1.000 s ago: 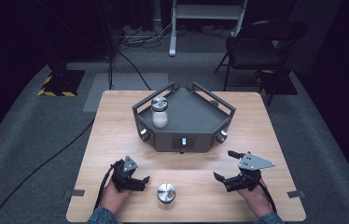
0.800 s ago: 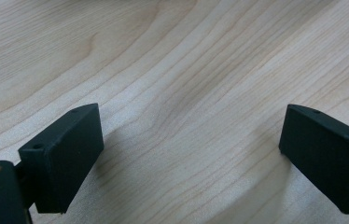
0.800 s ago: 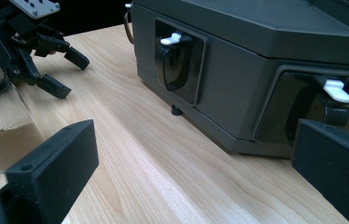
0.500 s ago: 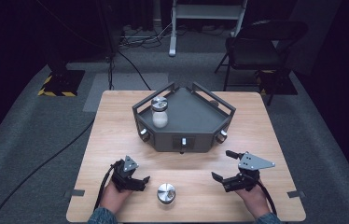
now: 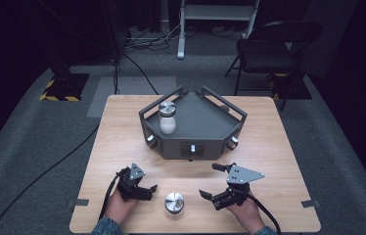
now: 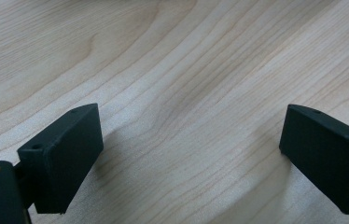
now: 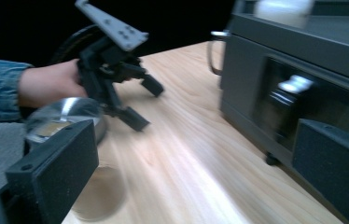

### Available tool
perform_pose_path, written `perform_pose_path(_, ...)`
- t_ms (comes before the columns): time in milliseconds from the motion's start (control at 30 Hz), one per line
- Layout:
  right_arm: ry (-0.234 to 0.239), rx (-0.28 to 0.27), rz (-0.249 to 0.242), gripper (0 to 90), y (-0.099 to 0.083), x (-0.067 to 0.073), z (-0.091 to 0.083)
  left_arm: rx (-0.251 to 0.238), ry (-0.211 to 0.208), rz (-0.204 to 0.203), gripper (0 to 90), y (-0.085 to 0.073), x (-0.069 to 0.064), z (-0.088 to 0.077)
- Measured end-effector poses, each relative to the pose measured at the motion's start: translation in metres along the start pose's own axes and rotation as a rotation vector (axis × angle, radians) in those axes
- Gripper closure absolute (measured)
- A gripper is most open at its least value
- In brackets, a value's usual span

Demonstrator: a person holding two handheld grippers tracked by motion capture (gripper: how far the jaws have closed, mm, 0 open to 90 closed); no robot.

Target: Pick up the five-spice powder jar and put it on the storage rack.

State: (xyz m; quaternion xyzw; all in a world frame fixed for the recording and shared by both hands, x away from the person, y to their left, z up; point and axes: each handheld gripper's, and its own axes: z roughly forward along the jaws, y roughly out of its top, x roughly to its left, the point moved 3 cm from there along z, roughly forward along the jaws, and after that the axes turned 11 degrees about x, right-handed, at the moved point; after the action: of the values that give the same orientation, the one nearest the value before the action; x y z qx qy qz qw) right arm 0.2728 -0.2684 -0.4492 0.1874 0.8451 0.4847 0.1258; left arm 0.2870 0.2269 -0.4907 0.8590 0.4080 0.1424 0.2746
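Two grippers sit low over the near edge of the table (image 5: 122, 127), one on each side of a small metal lid (image 5: 174, 202) that lies flat on the wood between them. Our left gripper (image 5: 148, 188) has its jaws spread wide with nothing but bare wood between them, just beside the lid. Our right gripper (image 5: 215, 182) is also apart and empty, pointing toward the lid from the other side. Its own view is blurred, so we can only guess that the silvery disc by its near jaw is that same lid.

Farther back stands a dark tray (image 5: 205, 142) with a rail, and inside it, near its left corner, a jar (image 5: 167, 117) with a metal cap.

We judge the lid is the thing to pick up. It is thin and lies flat, so jaws coming in level may ride over it or push it along the smooth wood toward the table edge. With both grippers closing on one small piece, they may also knock each other. A pinch on the rim alone could let it flip out.
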Motion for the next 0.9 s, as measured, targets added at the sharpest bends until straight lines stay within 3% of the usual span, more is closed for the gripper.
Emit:
perform_pose_path(467, 0.113, 0.006, -0.069, 1.0, 0.015, 0.025, 0.03, -0.001, -0.001, 0.0, 5.8, 0.0, 0.0, 0.0)
perform_pose_path(533, 0.151, -0.005, -0.073, 1.4, 0.017, 0.029, 0.037, -0.001, -0.001, -0.002, 5.8, 0.0, 0.0, 0.0)
perform_pose_path(900, 0.21, -0.016, -0.118, 3.5, 0.023, 0.041, 0.05, -0.001, -0.001, 0.001, 5.8, 0.0, 0.0, 0.0)
